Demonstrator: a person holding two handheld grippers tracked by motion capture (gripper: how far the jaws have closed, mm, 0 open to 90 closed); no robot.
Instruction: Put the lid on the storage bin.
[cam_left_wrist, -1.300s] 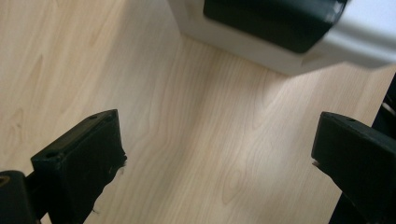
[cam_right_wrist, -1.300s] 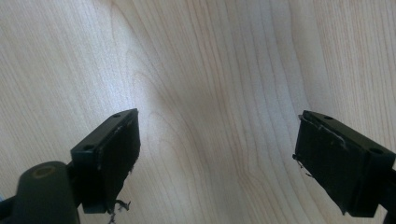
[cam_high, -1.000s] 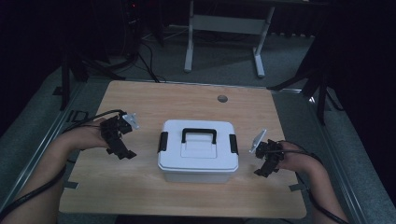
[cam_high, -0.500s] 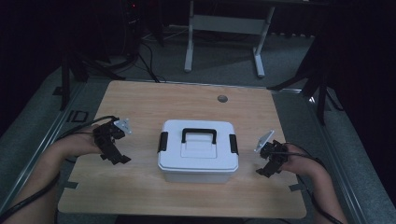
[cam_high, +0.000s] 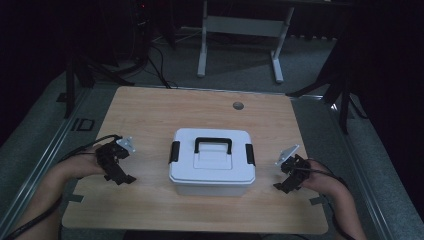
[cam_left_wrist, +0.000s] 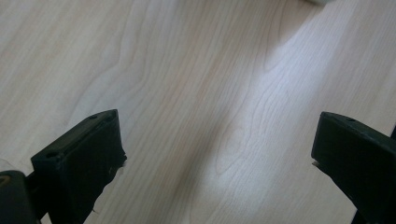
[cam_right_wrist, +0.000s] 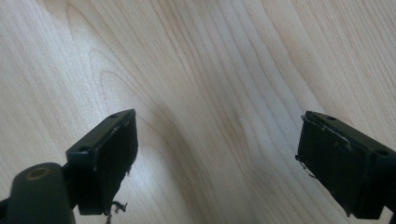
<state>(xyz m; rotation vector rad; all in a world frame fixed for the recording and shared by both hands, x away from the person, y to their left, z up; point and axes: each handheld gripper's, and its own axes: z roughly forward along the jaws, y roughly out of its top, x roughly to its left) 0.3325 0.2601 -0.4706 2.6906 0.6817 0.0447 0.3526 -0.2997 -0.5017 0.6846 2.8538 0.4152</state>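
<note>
Both grippers, left (cam_high: 120, 175) and right (cam_high: 286, 183), jaws spread, empty, flanking white lidded plastic box with black handle (cam_high: 212, 161). Risk: uneven latch (cam_high: 174, 152) grabs, box skidding across wooden table (cam_high: 150, 115).

White plastic box (cam_high: 212, 162) with a rectangular lid, rounded corners and slightly paler lower walls. The lid is on and sits level. A black carry handle (cam_high: 213, 145) lies folded flat in a recess at the lid's centre. One black latch (cam_high: 174, 151) is on the left short side, a second latch (cam_high: 250, 154) on the right; both are down against the walls. The box stands upright near the middle of the wooden worktop (cam_high: 165, 107), long side facing the person.
</note>
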